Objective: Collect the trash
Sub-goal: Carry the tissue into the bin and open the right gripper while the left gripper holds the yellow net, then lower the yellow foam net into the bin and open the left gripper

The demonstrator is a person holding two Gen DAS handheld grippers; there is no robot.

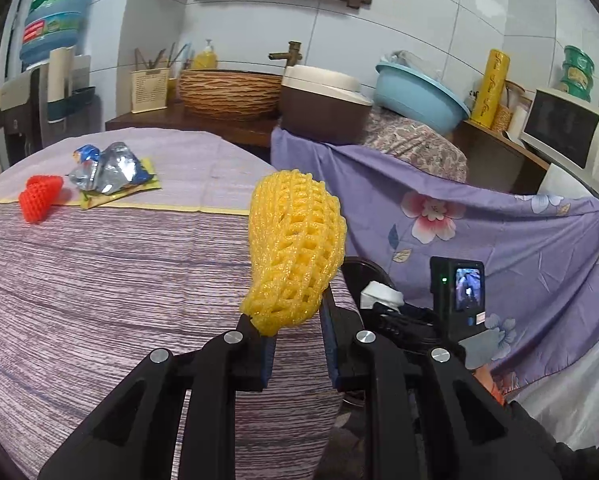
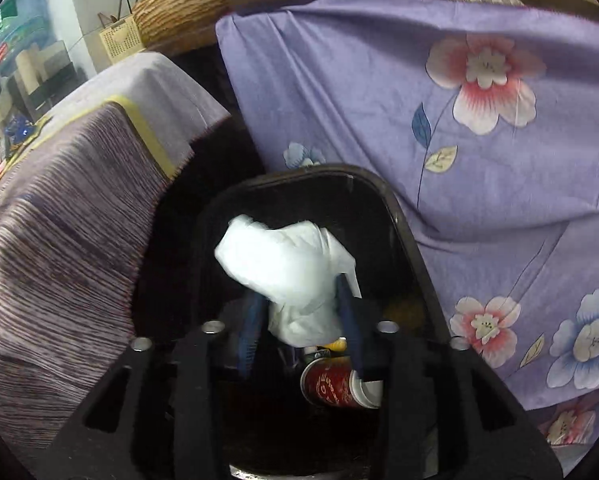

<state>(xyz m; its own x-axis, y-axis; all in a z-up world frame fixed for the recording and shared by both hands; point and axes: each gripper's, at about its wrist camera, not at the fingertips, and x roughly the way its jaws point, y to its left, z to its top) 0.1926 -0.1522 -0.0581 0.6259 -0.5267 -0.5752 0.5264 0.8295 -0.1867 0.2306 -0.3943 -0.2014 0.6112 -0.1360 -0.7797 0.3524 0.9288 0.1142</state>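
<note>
I hold the right gripper (image 2: pixel 299 320) over the black bin (image 2: pixel 403 216), which stands beside the table (image 1: pixel 99 280). Its jaws stand partly open around a crumpled white tissue (image 2: pixel 283 260): soft, weightless, likely to cling. The left gripper (image 1: pixel 295 340) pinches a yellow foam net (image 1: pixel 295 240) by its lower end; it is springy and light. A red net (image 1: pixel 39 196) and foil wrappers (image 1: pixel 107 172) lie on the table's far side, unobstructed.

Two wrist cameras, each looking forward along its gripper.
Left faces the table (image 1: pixel 99 280); right looks down, close, into the bin (image 2: pixel 403 216); both share the floral cloth (image 1: pixel 499 240).
</note>
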